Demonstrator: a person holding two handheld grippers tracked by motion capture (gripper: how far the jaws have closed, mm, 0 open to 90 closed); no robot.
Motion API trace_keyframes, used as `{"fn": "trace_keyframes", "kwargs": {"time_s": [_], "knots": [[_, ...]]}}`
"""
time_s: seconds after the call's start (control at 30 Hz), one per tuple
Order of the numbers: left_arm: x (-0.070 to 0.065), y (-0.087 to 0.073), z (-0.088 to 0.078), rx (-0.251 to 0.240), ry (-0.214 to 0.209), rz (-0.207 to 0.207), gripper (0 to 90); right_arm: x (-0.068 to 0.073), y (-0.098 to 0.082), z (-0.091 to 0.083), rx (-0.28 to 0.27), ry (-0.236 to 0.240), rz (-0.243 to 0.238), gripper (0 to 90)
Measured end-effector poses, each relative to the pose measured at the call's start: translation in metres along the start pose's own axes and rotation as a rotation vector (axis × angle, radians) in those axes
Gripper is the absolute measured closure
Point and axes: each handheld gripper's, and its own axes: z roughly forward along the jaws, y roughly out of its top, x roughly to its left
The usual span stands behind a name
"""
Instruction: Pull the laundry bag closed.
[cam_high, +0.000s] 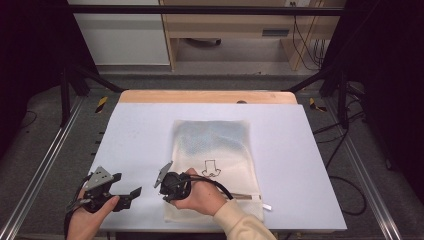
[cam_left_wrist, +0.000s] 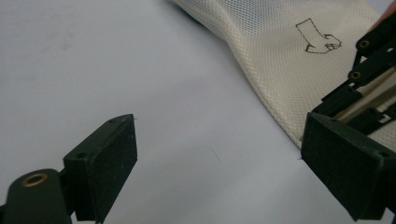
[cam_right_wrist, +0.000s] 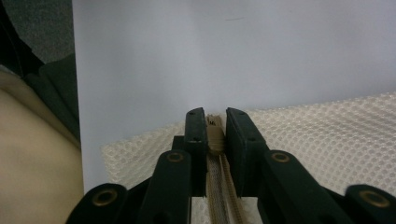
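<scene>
Jaws of the right gripper were clamped on the zipper pull of the mesh bag on the table, while the left gripper was held wide open and empty just beside the bag.

Each black tool, left tool and right tool, carries a grey three-cornered plate, brass-ringed screw holes and black cable; a cream sleeve covers the right forearm.

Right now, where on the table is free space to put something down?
Free: the wide strip of table left of the mesh bag, the strip right of the bag, and the band behind it up to the wooden edge. Crowded: the near edge, with left gripper and right gripper.
</scene>
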Motion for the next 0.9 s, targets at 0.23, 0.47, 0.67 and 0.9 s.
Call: {"fn": "trace_keyframes", "kwargs": {"time_s": [0.23,0.47,0.67,0.9], "knots": [[-0.020,-0.003,0.003,0.003,-0.082,0.005,13.0,0.000,0.001,-0.011,-0.042,-0.001,0.014,81.8],[-0.039,-0.006,0.017,0.010,-0.204,-0.026,18.5,0.000,0.000,-0.018,-0.072,0.002,0.013,81.9],[-0.049,-0.009,0.028,0.038,-0.191,-0.006,19.5,0.000,0.000,-0.025,-0.090,-0.003,0.020,81.9],[-0.057,-0.009,0.045,0.074,-0.231,-0.016,22.1,-0.001,0.002,-0.030,-0.108,-0.011,0.011,81.9]]}}
